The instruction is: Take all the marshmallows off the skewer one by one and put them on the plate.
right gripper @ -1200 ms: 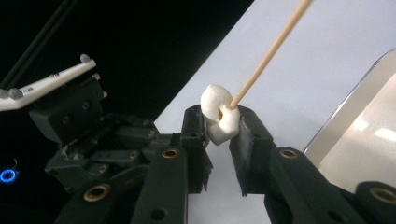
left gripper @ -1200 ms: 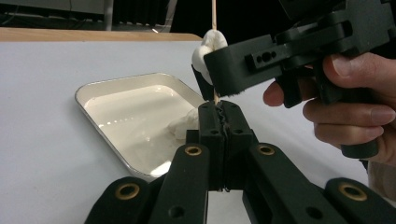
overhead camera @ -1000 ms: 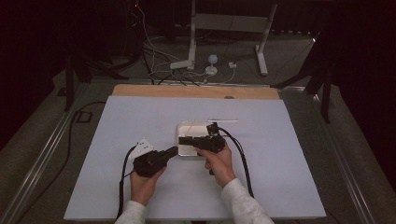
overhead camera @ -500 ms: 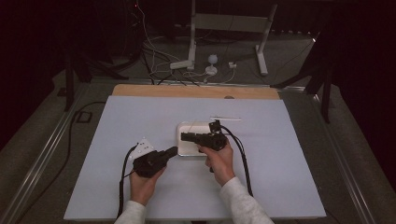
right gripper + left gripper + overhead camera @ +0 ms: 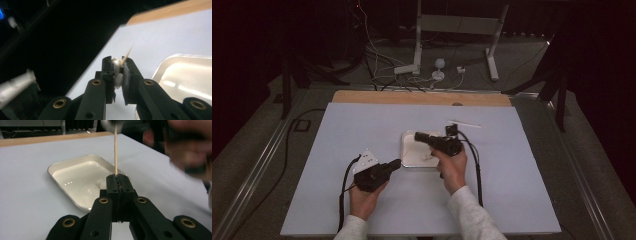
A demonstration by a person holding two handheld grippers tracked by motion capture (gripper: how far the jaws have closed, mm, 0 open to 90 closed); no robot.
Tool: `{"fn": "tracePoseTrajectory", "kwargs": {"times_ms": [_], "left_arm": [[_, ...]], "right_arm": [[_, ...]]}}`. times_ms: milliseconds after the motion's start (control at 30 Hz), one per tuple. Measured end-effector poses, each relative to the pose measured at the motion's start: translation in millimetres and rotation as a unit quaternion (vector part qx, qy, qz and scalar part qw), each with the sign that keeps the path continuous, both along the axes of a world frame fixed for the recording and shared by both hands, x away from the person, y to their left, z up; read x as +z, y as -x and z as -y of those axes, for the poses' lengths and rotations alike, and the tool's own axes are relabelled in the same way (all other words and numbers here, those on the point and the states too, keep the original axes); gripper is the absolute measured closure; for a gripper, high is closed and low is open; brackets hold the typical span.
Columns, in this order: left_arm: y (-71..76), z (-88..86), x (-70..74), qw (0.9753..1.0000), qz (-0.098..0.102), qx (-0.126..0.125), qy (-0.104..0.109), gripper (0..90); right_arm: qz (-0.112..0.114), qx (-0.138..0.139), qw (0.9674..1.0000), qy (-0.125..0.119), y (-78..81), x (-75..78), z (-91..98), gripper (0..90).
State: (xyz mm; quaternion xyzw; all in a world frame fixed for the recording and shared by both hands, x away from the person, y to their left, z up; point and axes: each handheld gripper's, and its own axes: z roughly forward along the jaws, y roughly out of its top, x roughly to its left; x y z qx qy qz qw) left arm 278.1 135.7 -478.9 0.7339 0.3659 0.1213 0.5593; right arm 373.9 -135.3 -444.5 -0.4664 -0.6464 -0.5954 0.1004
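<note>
A shallow white tray lies mid-table with a small white lump in it. My left gripper rests low at the tray's near left corner. In the left gripper view it is shut on the lower end of a thin wooden stick that stands upright. The stick rises to my right gripper, held above the tray and pointing left. In the right gripper view that gripper is shut on a soft white piece, with the stick's pointed tip poking out beside it.
A thin white strip lies on the pale sheet behind the tray. The table's wooden far edge borders the sheet. Beyond it stand a white stand and loose cables. Black cables trail from both grippers toward the person.
The right gripper has moved to the right and a little upward over the tray, jaws still pinched on the white piece. The left gripper has stayed put.
</note>
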Motion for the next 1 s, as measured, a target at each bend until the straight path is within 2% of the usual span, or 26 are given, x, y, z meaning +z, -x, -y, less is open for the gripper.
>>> {"fn": "tracePoseTrajectory", "kwargs": {"times_ms": [33, 67, 133, 200, 267, 333, 500, 667, 867, 1000], "left_arm": [[-0.7, 3.2, 0.2, 0.9999, 0.003, -0.003, -0.010, 90.0], [-1.2, 5.1, -0.7, 0.9999, 0.002, -0.008, -0.007, 90.0], [-1.3, 5.7, 0.0, 1.0000, 0.000, -0.008, -0.003, 90.0], [-0.3, 5.6, 2.5, 0.9999, 0.004, -0.005, -0.012, 90.0], [-0.5, 5.1, 1.9, 0.9999, 0.002, -0.004, -0.013, 90.0], [-0.9, 5.6, 1.3, 0.9999, 0.000, -0.001, -0.013, 90.0], [-0.5, 6.0, 1.5, 0.9997, 0.000, 0.006, -0.023, 90.0], [-0.2, 6.6, 1.9, 0.9996, 0.000, 0.008, -0.026, 90.0], [-0.1, 6.2, 2.0, 0.9995, 0.000, 0.013, -0.029, 90.0], [1.0, 6.0, 2.5, 0.9993, 0.004, 0.013, -0.035, 90.0]], "right_arm": [[0.007, 0.002, 0.9999, 0.015, -0.7, 2.5, 1.9, 82.0], [0.020, 0.000, 0.9994, 0.030, 0.5, 5.7, 2.2, 82.1], [0.026, 0.001, 0.9987, 0.044, 0.2, 9.3, 2.6, 82.0], [0.026, 0.002, 0.9987, 0.043, -2.2, 8.4, 2.2, 81.9], [0.028, -0.001, 0.9988, 0.041, -2.9, 7.5, 0.2, 82.0], [0.031, -0.007, 0.9982, 0.050, -2.5, 7.6, -2.0, 82.0], [0.030, -0.017, 0.9980, 0.053, -5.4, 4.1, -4.5, 82.0], [0.033, -0.022, 0.9975, 0.059, -7.4, 3.2, -5.6, 81.9], [0.027, -0.029, 0.9973, 0.061, -10.3, 2.2, -5.9, 81.9], [0.031, -0.040, 0.9960, 0.073, -11.7, 2.3, -4.0, 82.4]]}}
